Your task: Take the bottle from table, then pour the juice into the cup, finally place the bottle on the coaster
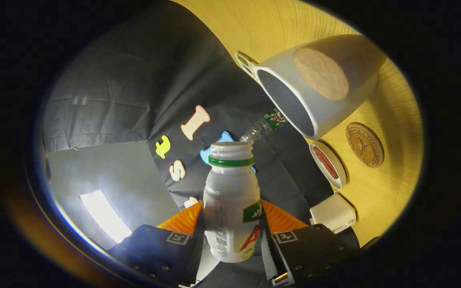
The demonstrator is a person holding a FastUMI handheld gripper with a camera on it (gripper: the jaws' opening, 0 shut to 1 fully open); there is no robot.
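So the gripper point(232, 228) is pinching the bottle point(230, 200) right now, one finger on each side of its body, both pressed against it. The cap's off, the open mouth with the green ring points forward, away from the fingers. The whole view is rolled over, so the wooden counter point(390, 180) runs up the side instead of lying flat.

The cup point(318, 84) stands beyond the bottle's mouth and off to one side, clearly apart from it, rim open. There's free air between the two. The round cork coaster point(364, 145) lies bare on the counter past the cup. Between the coaster and the fingers sit a small white dish point(328, 165) with something red in it and a small white box point(333, 212), both near the counter's edge. A clear plastic bottle point(262, 128) pokes out behind the cup.
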